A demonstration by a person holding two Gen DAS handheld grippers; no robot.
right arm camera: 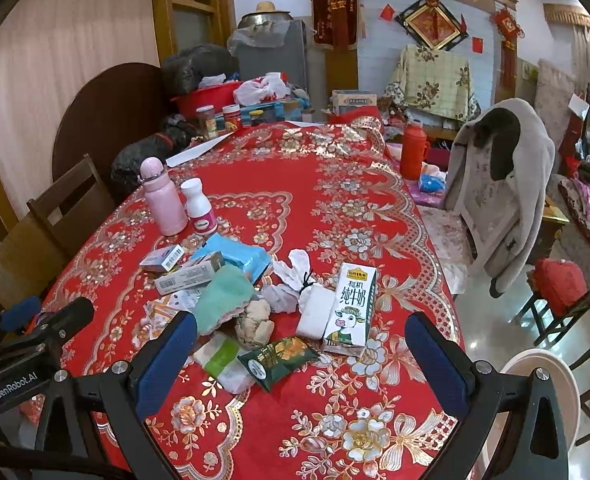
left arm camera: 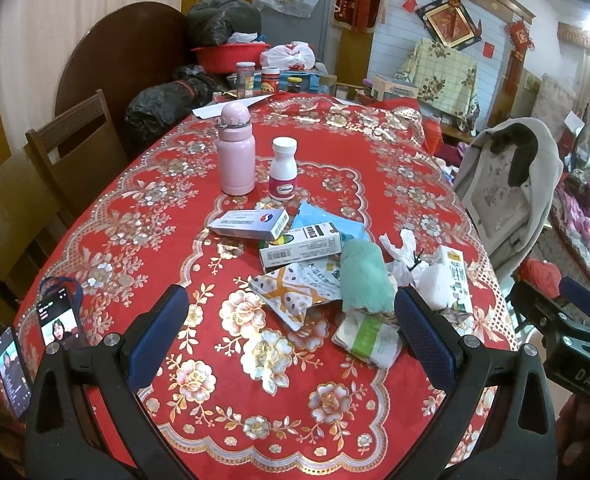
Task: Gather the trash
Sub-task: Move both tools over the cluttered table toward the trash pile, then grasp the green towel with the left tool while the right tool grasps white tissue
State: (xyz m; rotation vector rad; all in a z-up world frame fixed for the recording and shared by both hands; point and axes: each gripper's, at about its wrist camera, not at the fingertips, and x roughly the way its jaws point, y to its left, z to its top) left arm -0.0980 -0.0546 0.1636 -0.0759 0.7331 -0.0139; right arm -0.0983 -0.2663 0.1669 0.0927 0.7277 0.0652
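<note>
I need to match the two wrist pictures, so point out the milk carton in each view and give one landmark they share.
Left wrist view: the milk carton stands at the right edge of the trash pile, beyond the right finger of the left claw.
Right wrist view: the milk carton is near centre, upright, between the fingers of the right claw.
Shared landmark: the pink bottle.

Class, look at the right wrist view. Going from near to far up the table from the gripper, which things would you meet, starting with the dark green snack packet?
dark green snack packet → milk carton → white tissue with black tie → white pill bottle → pink flask → jars at the far edge
</note>
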